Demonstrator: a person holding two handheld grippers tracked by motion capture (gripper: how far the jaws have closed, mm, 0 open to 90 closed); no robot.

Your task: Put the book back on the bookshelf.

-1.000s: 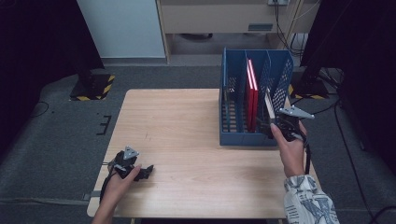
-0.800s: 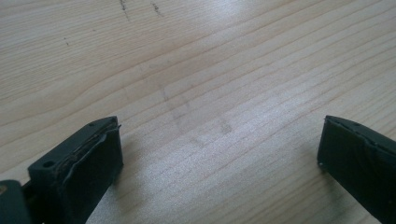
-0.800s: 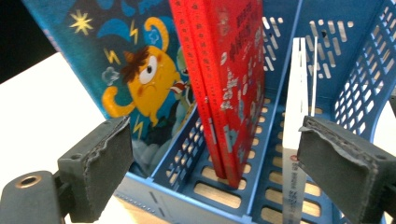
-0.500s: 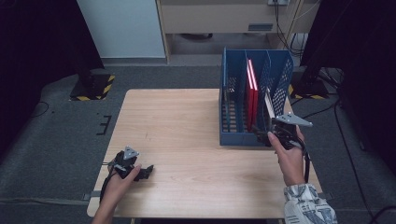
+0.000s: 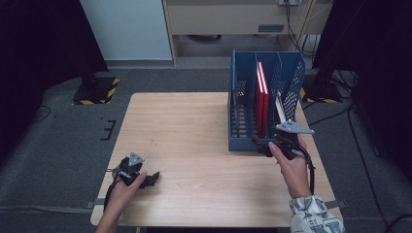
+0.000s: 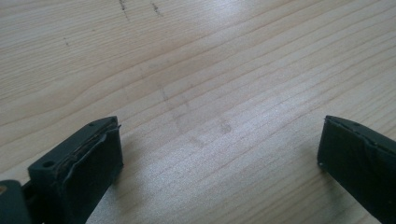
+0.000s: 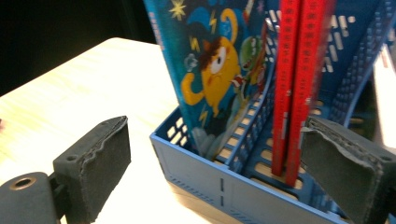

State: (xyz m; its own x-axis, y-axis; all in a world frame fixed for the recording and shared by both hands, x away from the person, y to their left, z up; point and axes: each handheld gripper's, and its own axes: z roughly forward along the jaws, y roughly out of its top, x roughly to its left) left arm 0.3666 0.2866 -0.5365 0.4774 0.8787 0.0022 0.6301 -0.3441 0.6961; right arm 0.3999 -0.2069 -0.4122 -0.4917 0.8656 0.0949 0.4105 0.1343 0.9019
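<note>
Two tongs gape empty: the right tongs [image 5: 265, 145] have dropped back from the blue rack [image 5: 243, 141], leaving its red book [image 5: 263, 99] filed upright, while the left tongs [image 5: 153, 177] rest on the bench [image 5: 194, 126].

1. Picture book [image 7: 215, 70]: top is cut off by the upper edge of the right gripper view; its foot is hidden behind the blue rack [image 7: 243, 191] wall.
2. Red books [image 7: 299, 70]: tops are cut off likewise.
3. High view: the picture book's cover cannot be made out.
</note>
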